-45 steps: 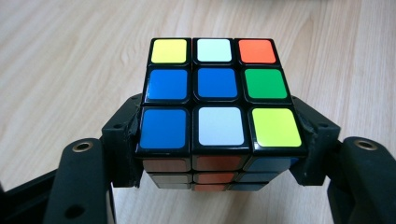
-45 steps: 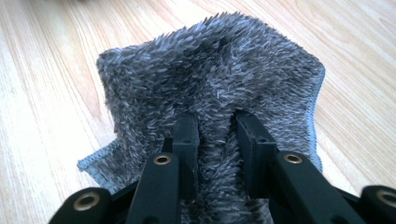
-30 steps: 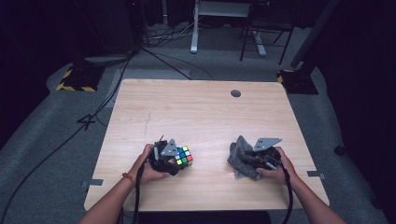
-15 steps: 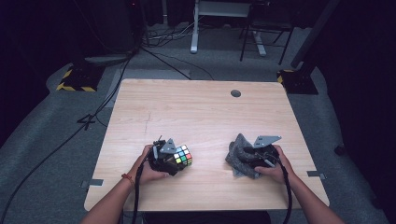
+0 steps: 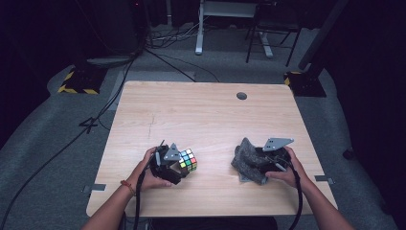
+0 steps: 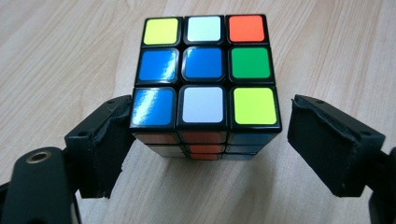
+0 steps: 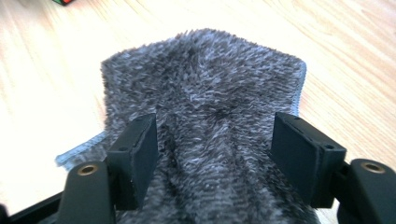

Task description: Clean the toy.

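A light wooden desk (image 5: 206, 115) takes up the middle of the high view, with a small dark round hole (image 5: 242, 96) near its far edge. In the lower left of that view the left hand-held gripper (image 5: 178, 163) lies low on the desk, held by the person's left hand (image 5: 151, 172), and a puzzle cube (image 5: 187, 159) sits right at its tip. In the lower right, the right hand-held gripper (image 5: 253, 160) is held by the right hand (image 5: 285, 170) over a crumpled grey cloth (image 5: 246, 160). The cube and cloth lie well apart, both near the desk's near edge.

In the left gripper view the cube (image 6: 205, 79) stands flat on the desk in the centre of the frame. Its top face reads yellow, white, orange along the far row; blue, blue, green in the middle; blue, white, yellow nearest. Its tiles are glossy in a black frame, and the front side shows orange and dark tiles in shadow. The left hand-held gripper (image 6: 205, 140) is released: one jaw sits against the cube's lower left corner, while the other stands clear of it at the right.

In the right gripper view the cloth (image 7: 205, 116) is fuzzy, dark grey, with a paler stitched hem, bunched into folds. The right hand-held gripper (image 7: 215, 149) is spread wide, its jaws resting either side of a raised fold without pinching it.
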The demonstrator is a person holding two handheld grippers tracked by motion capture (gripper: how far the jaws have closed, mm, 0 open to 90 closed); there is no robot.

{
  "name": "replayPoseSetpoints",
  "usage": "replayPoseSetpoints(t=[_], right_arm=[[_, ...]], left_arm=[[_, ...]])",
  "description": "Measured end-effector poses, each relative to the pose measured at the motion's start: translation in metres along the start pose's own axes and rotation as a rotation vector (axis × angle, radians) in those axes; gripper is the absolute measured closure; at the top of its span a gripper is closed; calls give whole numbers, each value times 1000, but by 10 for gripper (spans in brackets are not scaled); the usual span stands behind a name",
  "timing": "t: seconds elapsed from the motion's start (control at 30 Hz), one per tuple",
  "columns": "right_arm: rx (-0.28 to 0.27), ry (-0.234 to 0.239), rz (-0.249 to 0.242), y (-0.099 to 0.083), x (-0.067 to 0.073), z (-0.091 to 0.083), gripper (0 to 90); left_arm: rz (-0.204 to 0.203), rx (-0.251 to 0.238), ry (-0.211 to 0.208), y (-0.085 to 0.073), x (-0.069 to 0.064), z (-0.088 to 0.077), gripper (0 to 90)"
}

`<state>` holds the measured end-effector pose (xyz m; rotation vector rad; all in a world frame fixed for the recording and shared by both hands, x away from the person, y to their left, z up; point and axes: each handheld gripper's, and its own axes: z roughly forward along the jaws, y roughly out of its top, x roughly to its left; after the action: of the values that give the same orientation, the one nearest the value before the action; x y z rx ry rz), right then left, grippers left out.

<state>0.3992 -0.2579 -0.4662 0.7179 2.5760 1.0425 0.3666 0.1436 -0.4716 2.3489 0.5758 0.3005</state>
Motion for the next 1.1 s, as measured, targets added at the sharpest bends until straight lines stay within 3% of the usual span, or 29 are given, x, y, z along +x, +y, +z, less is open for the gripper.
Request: replayPoseSetpoints(t=[0.13, 0.27, 0.43, 0.57, 0.7, 0.8, 1.0, 1.1], right_arm=[[7, -16, -13, 2, -1, -9, 312], [6, -40, -18, 2, -4, -20, 309], [3, -70, -1, -3, -9, -33, 298], [21, -88, 11, -16, -11, -37, 288], [6, -100, 31, -27, -13, -46, 276], [-15, -97, 40, -34, -14, -56, 266], [-3, -137, 82, -59, -20, -69, 255], [16, -150, 114, -75, -23, -70, 251]], left_arm=[[17, 9, 26, -4, 2, -10, 159], [-9, 10, 63, -9, 6, -20, 158], [-6, 20, 113, -18, 10, -31, 159], [-31, 12, 127, -26, 14, -40, 160], [-32, 22, 147, -32, 15, -46, 162], [-24, 38, 172, -36, 15, -50, 162], [-31, 75, 187, -49, 18, -53, 169], [-63, 86, 188, -58, 20, -53, 177]])
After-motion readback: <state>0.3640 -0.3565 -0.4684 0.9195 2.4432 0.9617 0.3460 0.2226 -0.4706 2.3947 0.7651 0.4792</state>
